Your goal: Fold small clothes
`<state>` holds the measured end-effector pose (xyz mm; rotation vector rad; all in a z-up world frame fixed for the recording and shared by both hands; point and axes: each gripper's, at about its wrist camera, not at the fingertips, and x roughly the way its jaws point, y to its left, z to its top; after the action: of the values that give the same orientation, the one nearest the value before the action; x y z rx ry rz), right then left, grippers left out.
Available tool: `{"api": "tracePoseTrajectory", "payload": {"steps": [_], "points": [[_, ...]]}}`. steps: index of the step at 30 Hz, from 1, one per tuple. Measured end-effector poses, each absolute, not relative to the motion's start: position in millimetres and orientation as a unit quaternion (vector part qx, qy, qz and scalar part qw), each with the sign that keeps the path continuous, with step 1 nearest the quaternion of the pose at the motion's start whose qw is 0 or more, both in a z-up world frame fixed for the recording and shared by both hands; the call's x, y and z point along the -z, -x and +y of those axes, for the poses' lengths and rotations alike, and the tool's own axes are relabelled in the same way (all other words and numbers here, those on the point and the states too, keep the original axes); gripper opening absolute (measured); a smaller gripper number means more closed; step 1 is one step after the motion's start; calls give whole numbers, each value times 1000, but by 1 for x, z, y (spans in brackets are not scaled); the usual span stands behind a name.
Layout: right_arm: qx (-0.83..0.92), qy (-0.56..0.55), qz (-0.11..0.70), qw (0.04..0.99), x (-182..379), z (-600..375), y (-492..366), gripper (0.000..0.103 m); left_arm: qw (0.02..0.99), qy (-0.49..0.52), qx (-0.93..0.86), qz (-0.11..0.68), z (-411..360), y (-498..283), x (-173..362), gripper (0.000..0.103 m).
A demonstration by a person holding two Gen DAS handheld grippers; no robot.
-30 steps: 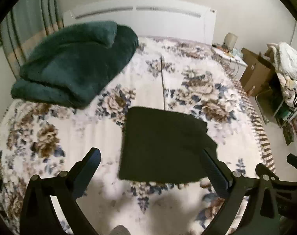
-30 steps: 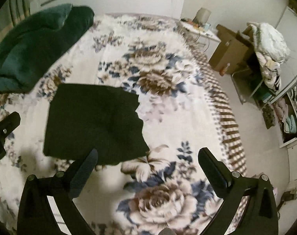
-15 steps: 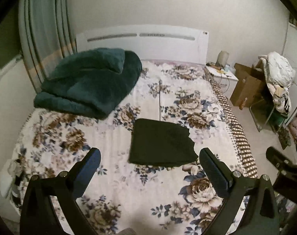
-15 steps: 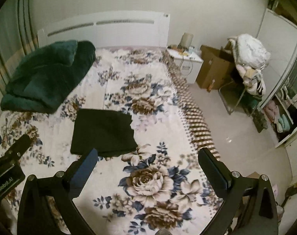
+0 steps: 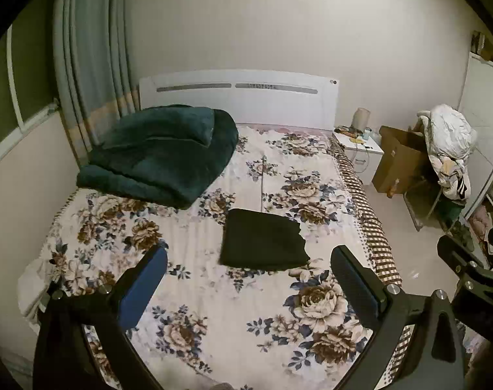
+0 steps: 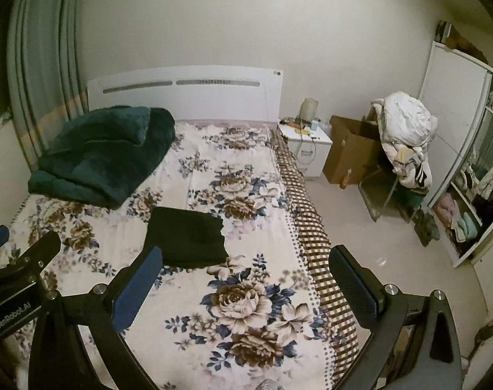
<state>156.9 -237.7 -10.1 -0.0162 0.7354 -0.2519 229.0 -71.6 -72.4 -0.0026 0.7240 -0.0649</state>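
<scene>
A dark, nearly black garment (image 5: 262, 243) lies folded into a flat rectangle near the middle of the floral bed (image 5: 214, 308); it also shows in the right wrist view (image 6: 188, 239). My left gripper (image 5: 248, 284) is open and empty, held high above the bed's foot, well short of the garment. My right gripper (image 6: 246, 287) is open and empty too, high above the bed, to the right of the left one. The left gripper's body (image 6: 16, 276) shows at the left edge of the right wrist view.
A folded dark green blanket (image 5: 162, 152) lies at the head of the bed, left side, by the white headboard (image 5: 240, 96). Right of the bed stand a white nightstand (image 6: 308, 149), a cardboard box (image 6: 350, 154), a chair piled with clothes (image 6: 405, 136) and an open wardrobe (image 6: 467, 188).
Both grippers have pulled up and back from the bed. The folded garment, close below them a second ago, now lies far off and small. It has not moved on the bed.
</scene>
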Motion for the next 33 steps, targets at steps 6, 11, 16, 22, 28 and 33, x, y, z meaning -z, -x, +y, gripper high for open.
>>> {"api": "tracePoseTrajectory", "payload": {"steps": [6, 11, 16, 22, 28, 33], "points": [[114, 0, 346, 931, -21, -238, -121, 103, 936, 3, 29, 350, -73, -203, 52, 103], [111, 1, 347, 931, -40, -236, -99, 103, 935, 1, 22, 354, -74, -189, 40, 103], [101, 2, 372, 923, -50, -236, -100, 103, 932, -7, 13, 361, -76, -187, 32, 103], [87, 2, 388, 918, -54, -240, -102, 103, 931, -4, 12, 365, -77, -184, 26, 103], [80, 5, 381, 921, -62, -242, -104, 103, 934, -6, 8, 356, -78, -178, 18, 103], [78, 7, 374, 924, -68, -244, -105, 103, 934, -6, 9, 356, -77, -176, 16, 103]]}}
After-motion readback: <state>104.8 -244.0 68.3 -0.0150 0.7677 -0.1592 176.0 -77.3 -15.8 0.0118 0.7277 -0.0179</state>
